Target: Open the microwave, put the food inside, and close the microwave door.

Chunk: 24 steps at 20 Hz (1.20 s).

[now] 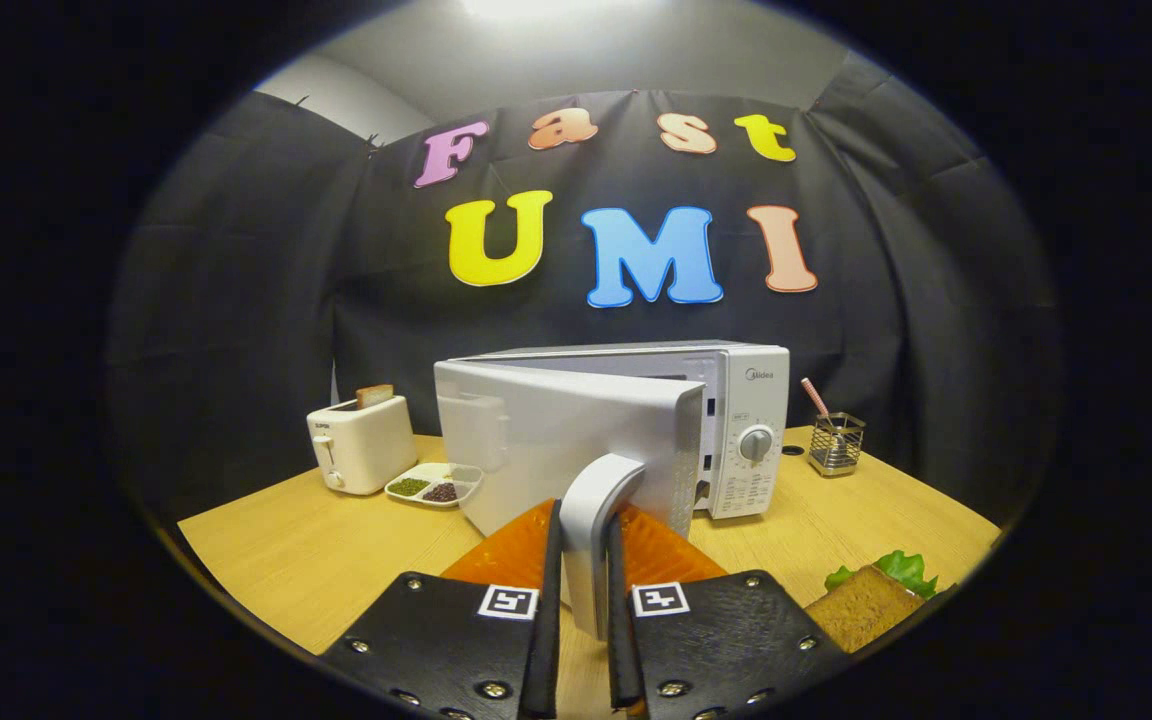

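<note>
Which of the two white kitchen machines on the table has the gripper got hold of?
The microwave: the gripper is clamped on its door handle. The toaster stands untouched beyond.

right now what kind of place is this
Likely a mock kitchen set up in a recording booth: a microwave and toaster stand on a wooden table against a black cloth wall. The gripper is shut on the microwave's door handle.

The gripper (584, 585) fingers clamp the door handle (591, 545).

Wooden table (336, 560) bears microwave (736, 400), toaster (361, 440), sandwich (871, 600).
</note>
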Available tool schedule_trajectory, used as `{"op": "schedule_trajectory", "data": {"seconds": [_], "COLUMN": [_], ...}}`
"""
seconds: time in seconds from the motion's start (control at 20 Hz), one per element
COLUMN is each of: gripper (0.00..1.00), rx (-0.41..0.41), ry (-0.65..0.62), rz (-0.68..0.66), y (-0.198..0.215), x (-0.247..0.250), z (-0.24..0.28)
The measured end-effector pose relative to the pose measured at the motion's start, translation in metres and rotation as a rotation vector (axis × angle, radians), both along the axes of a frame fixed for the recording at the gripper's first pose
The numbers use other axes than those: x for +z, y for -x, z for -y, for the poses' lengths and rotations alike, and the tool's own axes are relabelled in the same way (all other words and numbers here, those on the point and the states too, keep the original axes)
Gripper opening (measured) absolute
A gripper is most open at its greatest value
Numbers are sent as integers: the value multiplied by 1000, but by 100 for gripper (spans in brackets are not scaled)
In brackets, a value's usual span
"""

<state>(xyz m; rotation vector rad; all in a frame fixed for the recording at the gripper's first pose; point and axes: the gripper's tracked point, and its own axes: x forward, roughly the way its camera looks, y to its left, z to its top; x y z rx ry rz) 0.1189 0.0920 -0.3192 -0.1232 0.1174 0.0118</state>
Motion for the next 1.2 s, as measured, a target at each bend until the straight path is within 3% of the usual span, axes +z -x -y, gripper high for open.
{"op": "schedule_trajectory", "data": {"seconds": [0.5, 1.0, 1.2], "gripper": [27, 28, 28], "rx": [183, 139, 225], "ry": [0, -18, -45], "rz": [-20, -32, -59], "y": [49, 67, 80], "x": [-17, -33, -43], "z": [-98, -163, -205]}}
